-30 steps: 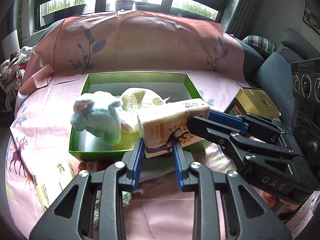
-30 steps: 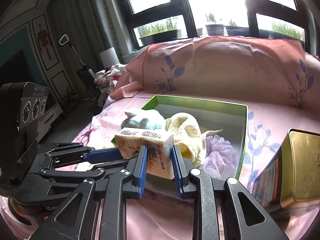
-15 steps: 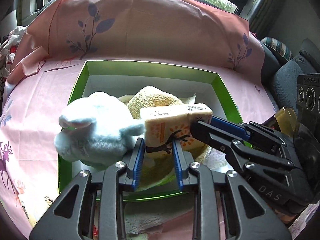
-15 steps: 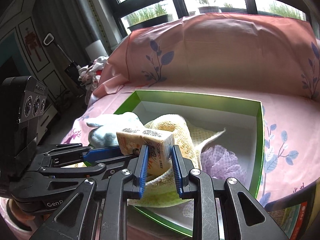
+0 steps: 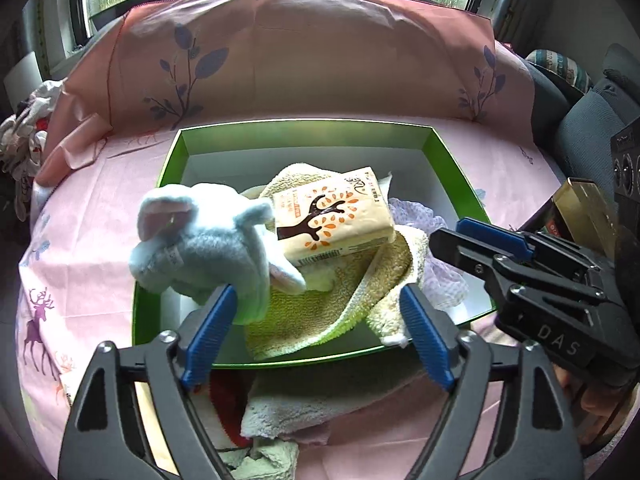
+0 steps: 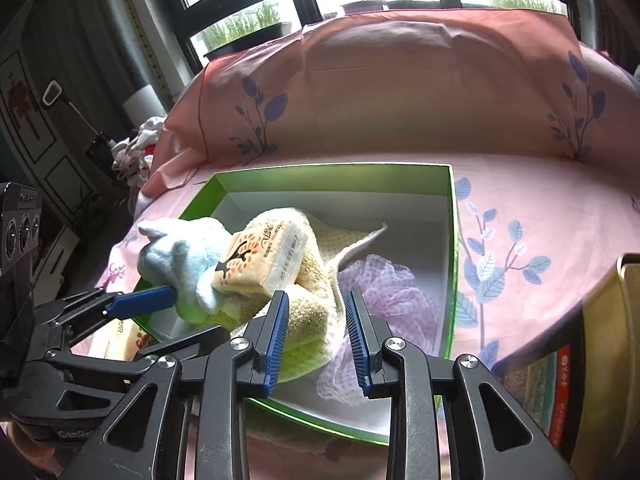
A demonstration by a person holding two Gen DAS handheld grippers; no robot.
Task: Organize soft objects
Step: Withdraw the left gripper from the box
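A green box point(image 5: 172, 168) point(image 6: 450, 216) sits on the pink cloth. In it lie a yellow towel point(image 5: 340, 288) point(image 6: 312, 312), a purple mesh cloth point(image 6: 384, 288) and a light blue plush toy point(image 5: 200, 244) point(image 6: 176, 256). A cream tissue pack point(image 5: 332, 220) point(image 6: 260, 260) with a tree print rests on the towel, leaning against the plush. My left gripper point(image 5: 320, 332) is open just before the box's near edge, its left finger touching the plush. My right gripper point(image 6: 316, 340) is open over the towel and also shows in the left wrist view point(image 5: 480, 240). Both are empty.
A gold tin point(image 5: 584, 208) point(image 6: 608, 320) stands right of the box. More towels and cloths point(image 5: 280, 412) lie at the near edge under my left gripper. A pink leaf-print cushion point(image 5: 304, 48) backs the surface. Clothes pile point(image 5: 20, 136) at far left.
Both grippers have opened and let go of the tissue pack, which now rests on the towel in the box. Both have drawn back slightly.
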